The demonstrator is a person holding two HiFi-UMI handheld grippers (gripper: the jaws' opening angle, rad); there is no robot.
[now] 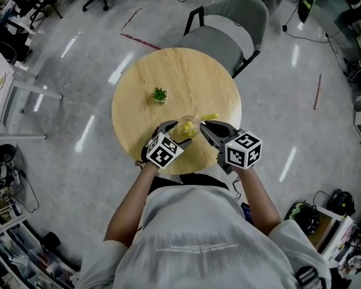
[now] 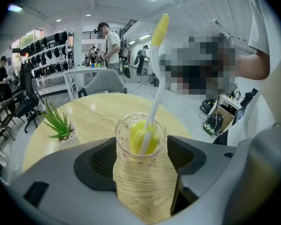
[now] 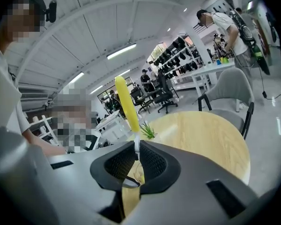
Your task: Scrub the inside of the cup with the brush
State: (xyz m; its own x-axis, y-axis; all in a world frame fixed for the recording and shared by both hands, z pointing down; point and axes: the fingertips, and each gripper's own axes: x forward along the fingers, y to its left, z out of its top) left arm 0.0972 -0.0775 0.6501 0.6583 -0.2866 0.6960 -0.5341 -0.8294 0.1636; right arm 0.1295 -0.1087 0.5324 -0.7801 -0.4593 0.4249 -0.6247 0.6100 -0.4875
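Observation:
A clear glass cup [image 1: 185, 127] stands near the front edge of the round wooden table [image 1: 168, 71]. My left gripper [image 1: 179, 131] is shut on it, with both dark pads [image 2: 103, 161] against the cup [image 2: 140, 149]. Inside the cup sits the yellow sponge head of the brush [image 2: 143, 137]. Its white handle rises up to the right and ends in a yellow grip [image 2: 160, 29]. My right gripper [image 1: 208, 127] comes in from the right and is shut on that handle. In the right gripper view the jaws [image 3: 136, 156] pinch the thin white stem, and the yellow grip [image 3: 125, 102] sticks up above them.
A small green plant in a white pot [image 1: 160, 94] stands at mid-table, left of and beyond the cup. A grey chair [image 1: 228, 32] is at the table's far side. People and shelves are far off in the room.

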